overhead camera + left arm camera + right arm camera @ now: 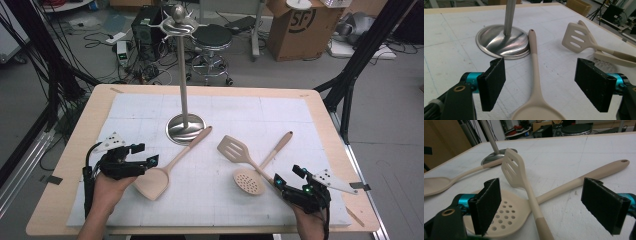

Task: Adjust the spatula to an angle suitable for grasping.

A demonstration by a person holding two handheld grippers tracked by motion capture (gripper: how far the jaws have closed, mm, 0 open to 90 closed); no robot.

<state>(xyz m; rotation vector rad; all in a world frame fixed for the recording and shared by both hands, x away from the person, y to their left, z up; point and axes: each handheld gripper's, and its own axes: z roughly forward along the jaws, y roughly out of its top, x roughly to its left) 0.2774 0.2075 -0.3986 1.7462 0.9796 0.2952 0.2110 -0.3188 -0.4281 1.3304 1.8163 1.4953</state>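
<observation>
1. Utensil stand (183, 75) rises upright from its round steel base (502, 41) near the middle of the bench (70, 165), toward the far edge; its top hooks carry nothing, so the hanging job looks barely begun, with all three utensils left to lift.
2. Solid spoon (165, 167) lies flat, left of centre. Its long axis runs diagonally: bowl toward the near-left corner, holed handle tip beside the stand's base.
3. Slotted spatula (240, 154) and perforated skimmer (260, 167) lie crossed, right of centre. The spatula's head points up-left, its handle toward the near-right corner; the skimmer's handle points toward the far-right corner.
4. Left claw (540, 83) is spread wide, straddling the spoon's neck without touching it, likely the first pick.
5. Right claw (549, 206) is likewise spread, either side of the spatula's handle, pinching nothing.
</observation>
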